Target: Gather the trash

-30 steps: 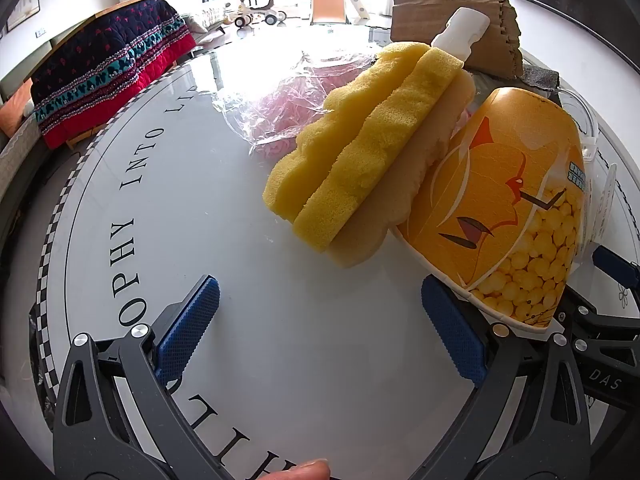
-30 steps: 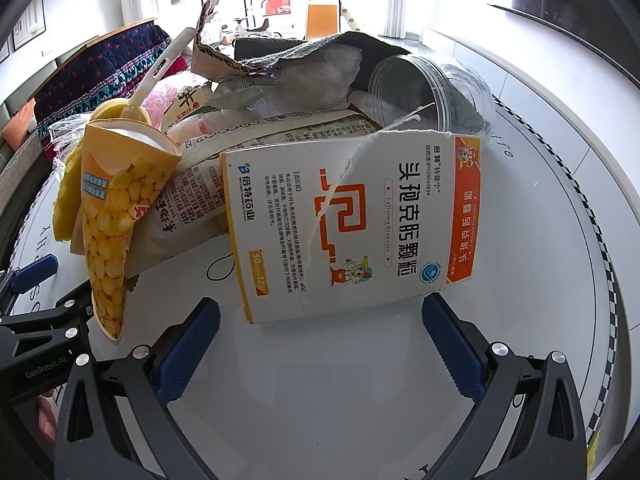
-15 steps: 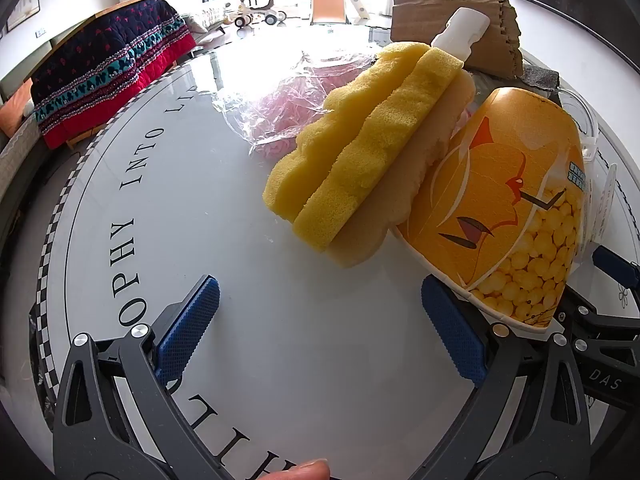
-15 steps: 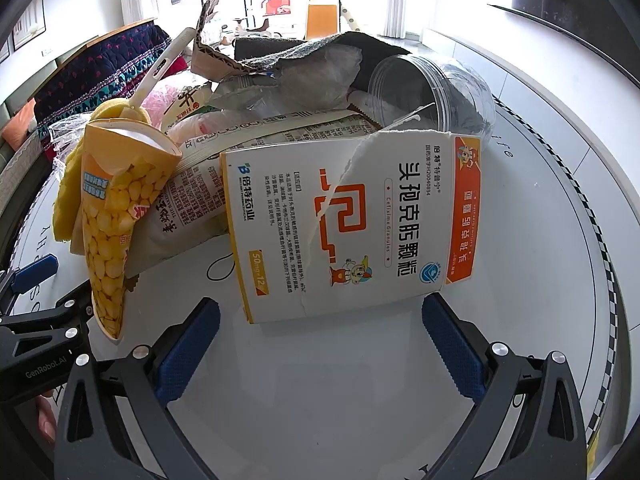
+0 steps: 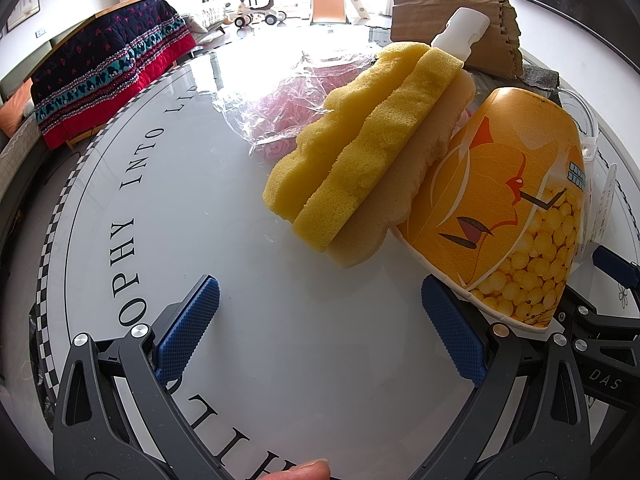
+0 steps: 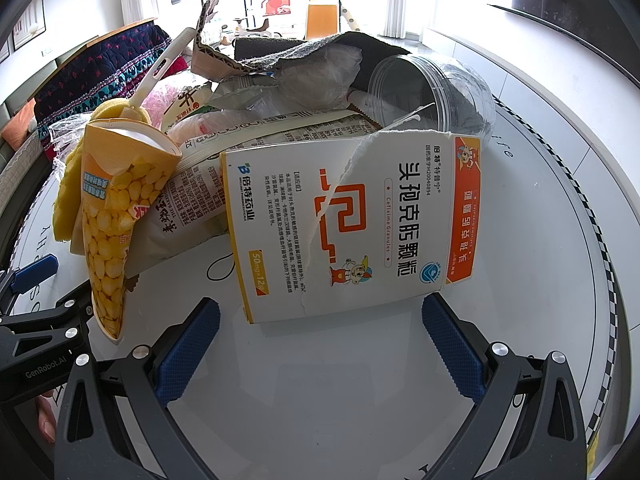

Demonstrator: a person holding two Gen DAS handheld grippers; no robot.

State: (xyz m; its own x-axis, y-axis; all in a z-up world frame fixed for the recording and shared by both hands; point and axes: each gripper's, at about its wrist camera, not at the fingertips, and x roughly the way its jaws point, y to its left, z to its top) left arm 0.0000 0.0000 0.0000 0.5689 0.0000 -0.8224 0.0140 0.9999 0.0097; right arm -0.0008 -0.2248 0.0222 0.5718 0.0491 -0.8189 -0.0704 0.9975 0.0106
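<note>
I am holding my left hand-held gripper (image 5: 320, 320) with its blue pads wide apart and nothing between them, just above the round white worktop (image 5: 200, 208) with black letters. Just ahead of it, a yellow wavy sponge with a white plastic handle (image 5: 360, 148) is lying on the worktop, and an orange paper cup printed with corn kernels (image 5: 516, 208) is leaning against the sponge's right side, close to the right pad. Behind the sponge, a crumpled clear plastic wrap (image 5: 276, 96) is lying.

My right hand-held gripper (image 6: 320, 336) is also standing open and empty. Directly in front of it, a torn white and orange medicine box (image 6: 348, 224) is lying flat. Behind it are a printed snack bag (image 6: 192, 204), a clear plastic jar on its side (image 6: 432, 96) and torn brown cardboard (image 6: 212, 48).
</note>
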